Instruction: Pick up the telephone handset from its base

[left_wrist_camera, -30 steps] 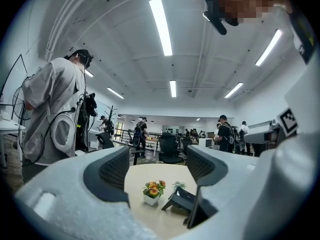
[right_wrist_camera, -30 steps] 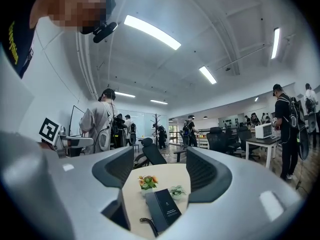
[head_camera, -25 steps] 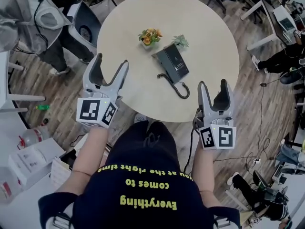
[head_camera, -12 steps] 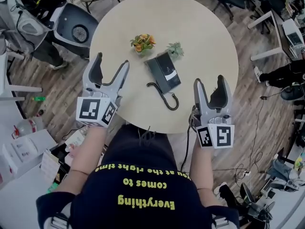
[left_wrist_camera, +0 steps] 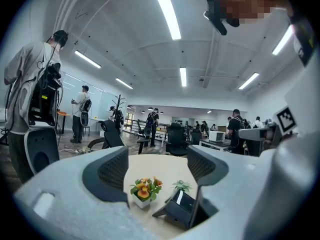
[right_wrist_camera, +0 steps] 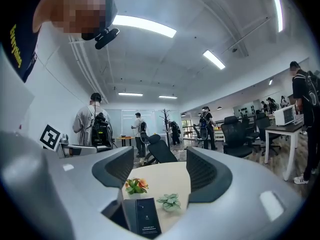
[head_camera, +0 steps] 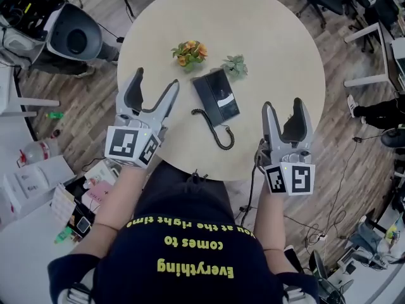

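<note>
Approach is progressing: left claw (head_camera: 156, 81) and right claw (head_camera: 283, 106), both spread and empty, are closing on the handset (head_camera: 204, 97), now better centred between them and lying on its base (head_camera: 224, 94) on the bench (head_camera: 278, 37).

The round counter (head_camera: 272, 49) in the middle of the head view has a pale top that looks smooth and matt. The telephone (head_camera: 216, 95) on it is black plastic with a soft shine. Its curly cord (head_camera: 218, 132) looks like black plastic too. The floor (head_camera: 82, 116) at the left is brown wood in long boards. The left gripper (head_camera: 157, 78) and the right gripper (head_camera: 282, 103) are pale grey plastic, smooth and matt. Their fingers (left_wrist_camera: 107, 171) have dark pads with a fine bumpy grid. The shirt (head_camera: 190, 258) at the bottom is dark cloth.
</note>
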Action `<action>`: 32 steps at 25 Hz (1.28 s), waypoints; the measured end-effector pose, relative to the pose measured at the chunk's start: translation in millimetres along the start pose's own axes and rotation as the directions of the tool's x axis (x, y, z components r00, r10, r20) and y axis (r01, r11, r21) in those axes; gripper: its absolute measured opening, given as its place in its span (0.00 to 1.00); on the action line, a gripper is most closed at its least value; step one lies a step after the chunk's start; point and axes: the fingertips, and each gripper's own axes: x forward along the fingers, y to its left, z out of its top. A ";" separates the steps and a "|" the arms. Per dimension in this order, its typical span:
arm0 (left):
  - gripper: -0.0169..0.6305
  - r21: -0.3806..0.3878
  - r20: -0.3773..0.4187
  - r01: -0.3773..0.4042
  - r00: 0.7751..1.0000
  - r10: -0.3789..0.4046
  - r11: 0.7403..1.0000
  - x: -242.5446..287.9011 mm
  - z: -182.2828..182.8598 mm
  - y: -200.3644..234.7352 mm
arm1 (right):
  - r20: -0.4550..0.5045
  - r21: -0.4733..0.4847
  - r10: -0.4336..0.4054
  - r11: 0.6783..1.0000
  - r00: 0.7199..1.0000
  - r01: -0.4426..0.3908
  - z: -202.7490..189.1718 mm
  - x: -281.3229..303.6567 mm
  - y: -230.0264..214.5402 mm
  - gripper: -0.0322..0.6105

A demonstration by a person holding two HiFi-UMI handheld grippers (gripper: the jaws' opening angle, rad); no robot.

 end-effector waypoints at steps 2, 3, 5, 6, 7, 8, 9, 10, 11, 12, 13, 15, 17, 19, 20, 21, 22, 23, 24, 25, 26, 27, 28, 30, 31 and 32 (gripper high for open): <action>0.60 -0.003 -0.016 0.009 1.000 -0.009 1.000 3.4 -6.7 0.9 | -0.010 0.001 -0.004 1.000 1.000 0.004 -4.5 4.9 -0.8 0.55; 0.60 -0.006 -0.025 0.016 1.000 -0.016 1.000 5.9 -10.1 1.5 | -0.015 0.001 -0.008 1.000 1.000 0.008 -6.8 7.9 -1.2 0.55; 0.60 -0.015 -0.043 0.031 0.999 -0.032 0.999 12.1 -17.2 3.0 | -0.027 0.000 -0.018 1.000 0.999 0.018 -12.2 14.3 -2.2 0.55; 0.60 -0.018 -0.052 0.040 0.998 -0.041 0.999 15.1 -21.1 3.8 | -0.035 0.000 -0.024 1.000 0.999 0.024 -15.3 17.5 -2.4 0.55; 0.60 -0.021 -0.062 0.050 0.997 -0.051 0.999 17.8 -25.3 4.3 | -0.043 0.000 -0.029 1.000 0.999 0.029 -18.4 20.5 -2.0 0.55; 0.60 -0.023 -0.073 0.062 0.995 -0.063 0.998 20.3 -29.7 4.6 | -0.051 0.001 -0.033 0.999 0.998 0.033 -21.5 23.2 -1.3 0.55; 0.60 -0.026 -0.086 0.074 0.993 -0.076 0.997 22.7 -34.2 4.6 | -0.059 0.003 -0.038 0.999 0.998 0.038 -24.5 25.7 -0.4 0.55; 0.60 -0.030 -0.099 0.085 0.991 -0.088 0.996 25.2 -38.7 4.9 | -0.066 0.005 -0.042 0.999 0.997 0.042 -27.3 28.0 0.4 0.55; 0.60 -0.035 -0.110 0.093 0.989 -0.096 0.995 27.6 -42.7 5.9 | -0.072 0.007 -0.046 0.999 0.996 0.046 -29.8 30.1 1.1 0.55; 0.60 -0.039 -0.118 0.098 0.988 -0.102 0.994 29.9 -46.2 7.4 | -0.077 0.009 -0.049 0.999 0.996 0.050 -32.0 32.0 1.7 0.55; 0.60 -0.043 -0.125 0.102 0.986 -0.107 0.994 32.0 -49.4 9.2 | -0.081 0.011 -0.052 0.999 0.995 0.053 -34.2 33.7 2.2 0.55; 0.60 -0.052 -0.143 0.111 0.983 -0.117 0.992 36.6 -57.5 11.9 | -0.090 0.015 -0.057 0.998 0.994 0.059 -40.0 36.6 2.0 0.55; 0.60 -0.068 -0.164 0.121 0.978 -0.131 0.990 40.8 -69.4 12.3 | -0.102 0.020 -0.061 0.998 0.993 0.064 -48.1 39.6 0.3 0.55; 0.60 -0.095 -0.193 0.133 0.970 -0.150 0.986 43.4 -85.5 9.6 | -0.111 0.028 -0.066 0.997 0.992 0.069 -55.8 41.9 -1.6 0.55; 0.60 -0.112 -0.210 0.139 0.964 -0.161 0.984 43.9 -95.2 7.2 | -0.115 0.034 -0.069 0.997 0.991 0.073 -59.3 42.5 -2.3 0.55; 0.60 -0.129 -0.228 0.146 0.958 -0.172 0.981 44.1 -105.3 4.4 | -0.119 0.039 -0.071 0.996 0.990 0.076 -62.7 43.3 -2.8 0.55; 0.60 -0.145 -0.246 0.151 0.952 -0.183 0.978 44.1 -115.3 1.5 | -0.123 0.045 -0.072 0.996 0.990 0.078 -65.9 44.5 -3.1 0.55; 0.59 -0.159 -0.263 0.155 0.945 -0.194 0.975 43.9 -124.6 -1.2 | -0.127 0.050 -0.072 0.996 0.989 0.079 -68.9 46.3 -3.2 0.55; 0.59 -0.171 -0.279 0.159 0.939 -0.202 0.972 43.6 -132.7 -3.8 | -0.130 0.053 -0.070 0.996 0.989 0.078 -71.7 48.3 -3.2 0.55; 0.58 -0.179 -0.291 0.161 0.934 -0.209 0.970 43.1 -139.4 -6.4 | -0.133 0.055 -0.067 0.996 0.989 0.075 -74.2 50.2 -3.0 0.55; 0.56 -0.186 -0.301 0.163 0.929 -0.214 0.969 42.3 -144.9 -8.9 | -0.138 0.053 -0.063 0.996 0.988 0.071 -76.6 51.8 -2.6 0.55; 0.55 -0.192 -0.310 0.165 0.925 -0.219 0.968 41.6 -149.8 -11.4 | -0.144 0.049 -0.058 0.997 0.988 0.066 -79.0 53.2 -1.9 0.54; 0.55 -0.198 -0.319 0.166 0.921 -0.224 0.966 41.3 -154.7 -13.9 | -0.153 0.044 -0.052 0.997 0.987 0.059 -81.8 54.6 -1.2 0.53; 0.55 -0.216 -0.340 0.170 0.910 -0.237 0.962 42.4 -165.9 -18.5 | -0.172 0.039 -0.040 0.998 0.984 0.048 -88.2 57.2 0.3 0.53; 0.55 -0.227 -0.350 0.172 0.904 -0.245 0.959 43.6 -171.6 -20.7 | -0.182 0.039 -0.034 0.998 0.983 0.042 -91.8 58.4 1.0 0.53; 0.55 -0.237 -0.359 0.173 0.898 -0.252 0.956 45.0 -177.2 -22.9 | -0.191 0.040 -0.028 0.999 0.981 0.036 -95.5 59.4 1.6 0.53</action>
